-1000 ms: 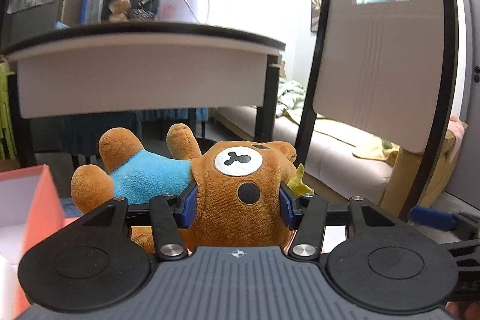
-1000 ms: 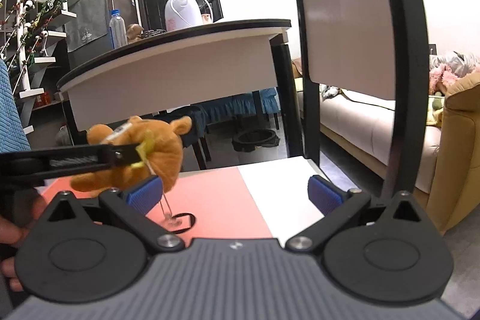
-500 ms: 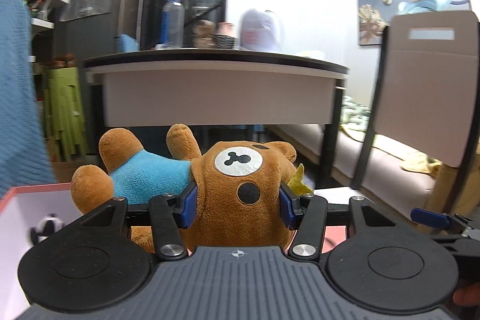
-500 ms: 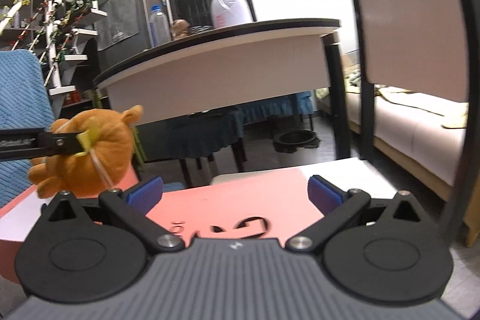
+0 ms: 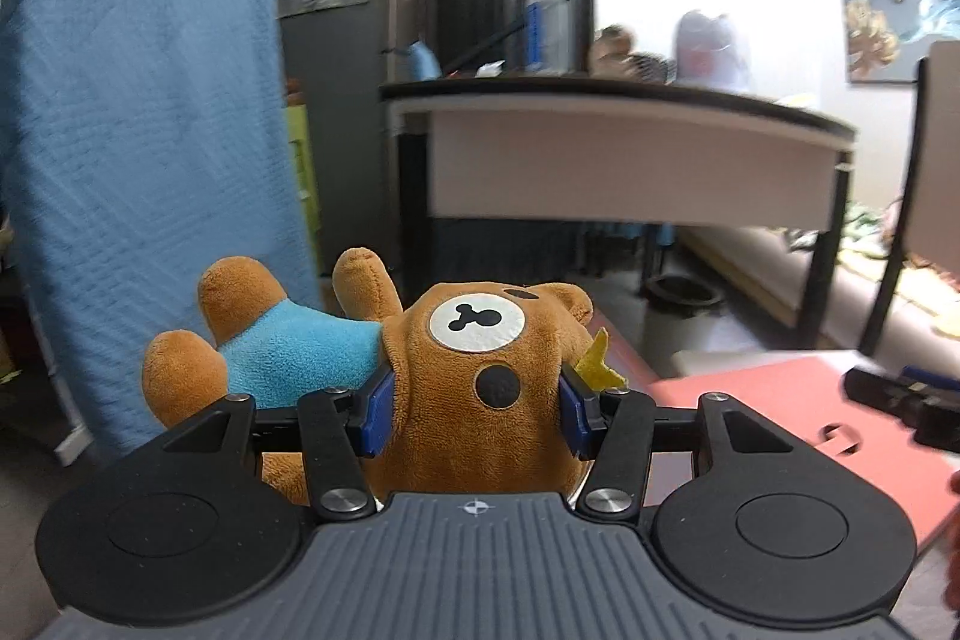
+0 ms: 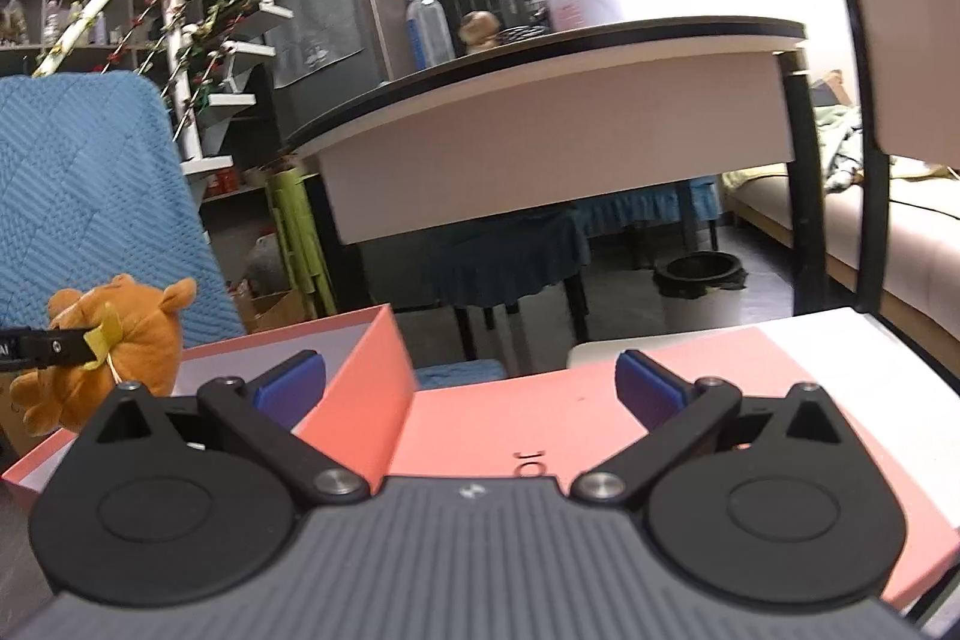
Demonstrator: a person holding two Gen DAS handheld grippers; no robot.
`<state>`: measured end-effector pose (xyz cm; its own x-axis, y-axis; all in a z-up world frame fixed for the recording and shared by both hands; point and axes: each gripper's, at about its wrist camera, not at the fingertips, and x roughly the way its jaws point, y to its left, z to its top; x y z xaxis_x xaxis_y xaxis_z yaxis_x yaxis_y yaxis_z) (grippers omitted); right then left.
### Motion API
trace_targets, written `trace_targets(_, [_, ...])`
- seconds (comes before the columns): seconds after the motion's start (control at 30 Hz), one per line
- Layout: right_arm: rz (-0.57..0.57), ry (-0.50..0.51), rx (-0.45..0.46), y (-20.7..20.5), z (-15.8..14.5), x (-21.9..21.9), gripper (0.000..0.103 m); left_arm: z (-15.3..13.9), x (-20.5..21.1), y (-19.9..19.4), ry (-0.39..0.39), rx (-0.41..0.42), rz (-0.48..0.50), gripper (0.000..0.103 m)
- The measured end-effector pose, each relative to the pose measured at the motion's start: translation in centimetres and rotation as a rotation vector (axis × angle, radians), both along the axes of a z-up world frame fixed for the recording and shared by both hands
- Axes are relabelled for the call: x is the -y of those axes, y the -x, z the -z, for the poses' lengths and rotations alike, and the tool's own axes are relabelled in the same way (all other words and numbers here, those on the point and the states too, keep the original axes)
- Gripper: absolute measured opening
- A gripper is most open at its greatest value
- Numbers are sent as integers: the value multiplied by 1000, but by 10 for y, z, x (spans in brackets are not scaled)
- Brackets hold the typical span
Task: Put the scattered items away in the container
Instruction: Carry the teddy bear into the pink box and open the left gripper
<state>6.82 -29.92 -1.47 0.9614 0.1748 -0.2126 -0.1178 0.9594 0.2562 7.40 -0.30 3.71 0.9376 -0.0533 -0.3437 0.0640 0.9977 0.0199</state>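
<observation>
Brown plush, soft and nubby: that's the teddy bear [image 5: 480,388] we've got pinched by the head in the left hand-held gripper [image 5: 474,409], blue pads [image 5: 378,415] pressing into the fur on both sides. The bear lies tipped on its back, round white muzzle patch up top, black dot eye facing us, fuzzy sky-blue shirt and stubby rounded limbs sticking out to the left. A yellow tag [image 5: 594,361] pokes out by the right pad.

From the right wrist cam we see the same bear [image 6: 120,340] held up in the air, over the far left part of the box [image 6: 372,388]. That's the container: salmon-pink cardboard, matte, straight walls, pale lining inside. Its flat lid [image 6: 690,400], same pink w/ a white back strip, lies just beside it to the right, some cut-out lettering showing near our gripper body.

The right hand-held gripper [image 6: 471,379] is spread wide, nothing btwn its blue pads [image 6: 648,388], hovering low over the box wall and lid.

Background: a blue quilted chair back [image 6: 90,202] w/ a woven diamond texture on the left, a curved desk [image 6: 570,100] w/ dark rim and pale apron, a clear water bottle [image 6: 429,31] on top. A beige sofa [image 6: 870,220] sits off to the right. The left cam is a bit motion-blurred, so fine detail on the desk we can't tell.
</observation>
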Motion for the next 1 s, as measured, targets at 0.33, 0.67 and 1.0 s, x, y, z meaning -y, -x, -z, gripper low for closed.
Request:
trace_targets(0.33, [-16,38,-12,-3,-1,-28,103,25,-46,-13,20,-73,-77,58])
trace_targets(0.67, [-23,72,-31,-2,15,-24,103,48,-40,-15,-8,-92,-35,64])
trace_targets(1.0, [-21,84,-36,6,17,-17,103,59,-25,-10,-69,-95,-24,82])
